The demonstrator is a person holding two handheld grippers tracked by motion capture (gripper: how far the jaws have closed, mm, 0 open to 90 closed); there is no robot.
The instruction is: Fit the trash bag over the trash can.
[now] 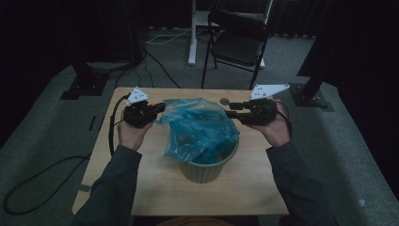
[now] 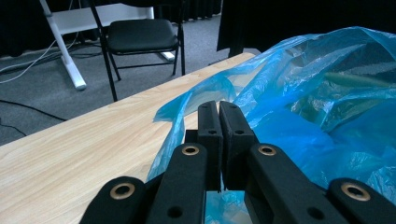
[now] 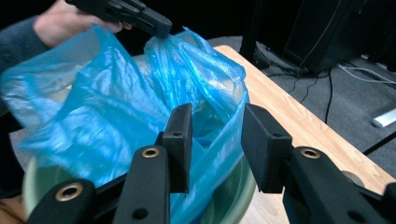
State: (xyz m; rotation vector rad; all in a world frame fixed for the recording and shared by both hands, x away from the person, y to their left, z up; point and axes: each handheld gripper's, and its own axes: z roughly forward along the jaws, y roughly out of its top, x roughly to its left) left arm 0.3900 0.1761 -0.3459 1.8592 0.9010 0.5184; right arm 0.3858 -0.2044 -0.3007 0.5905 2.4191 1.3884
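A crumpled blue plastic bag (image 1: 200, 127) sits in a pale green round bin (image 1: 207, 170) at the middle of the wooden table (image 1: 155, 188). My left gripper (image 1: 159, 109) is at the bag's left upper edge, and its jaws are shut on a fold of the blue film (image 2: 187, 109). In the right gripper view the left gripper (image 3: 159, 28) pinches the bag's far rim. My right gripper (image 1: 231, 109) hovers at the bag's right side. In its own view the right gripper (image 3: 215, 121) is open, with the bag's near edge (image 3: 219, 154) loose in the gap below the pads.
A black folding chair (image 1: 237, 40) and a white stand leg (image 1: 192, 33) are on the floor beyond the table. A small round disc (image 1: 225, 100) lies near the table's far edge. Cables trail on the floor at the left (image 1: 42, 179).
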